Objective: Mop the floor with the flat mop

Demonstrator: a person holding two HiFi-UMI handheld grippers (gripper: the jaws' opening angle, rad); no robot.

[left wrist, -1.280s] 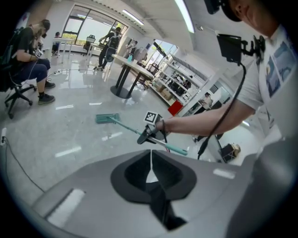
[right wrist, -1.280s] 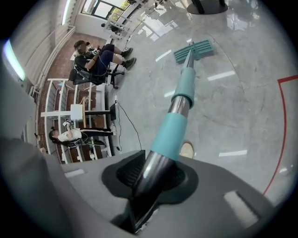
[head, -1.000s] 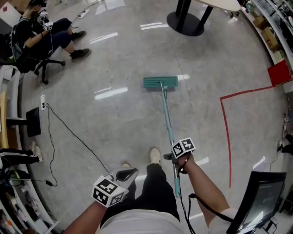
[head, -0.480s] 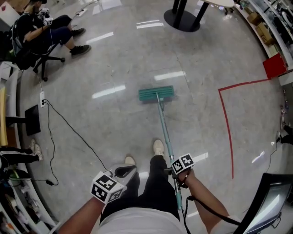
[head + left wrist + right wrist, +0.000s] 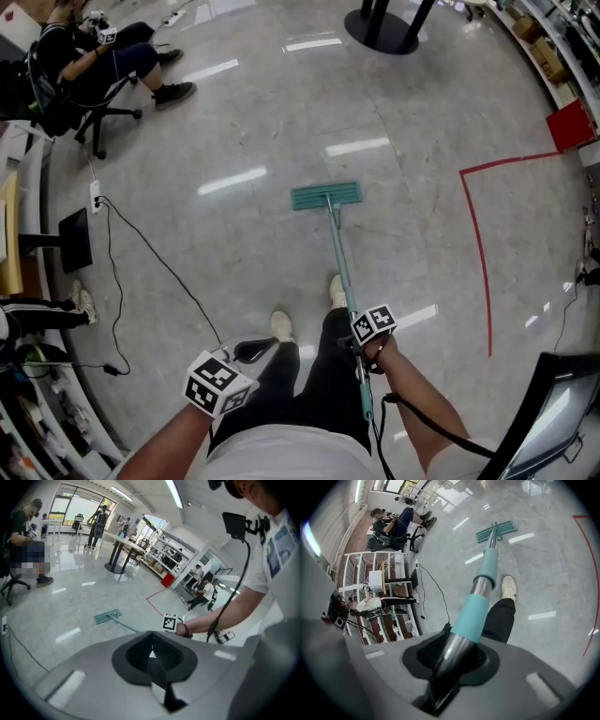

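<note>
Your right gripper (image 5: 452, 660) is clamping the mop handle (image 5: 480, 592), its bare metal end running between the jaws. Just left of it, your left gripper (image 5: 152, 656) is sitting pinched together on nothing. Ahead of the right gripper the handle is slanting past your shoe (image 5: 338, 290) down to the teal mop head (image 5: 326, 196), which is lying flat on the floor (image 5: 234, 244). A red tape line (image 5: 483, 253) is running right of the head.

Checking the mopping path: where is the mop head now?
In the head view the mop head lies near centre, ahead of the person's right shoe and left of the red tape line.
</note>
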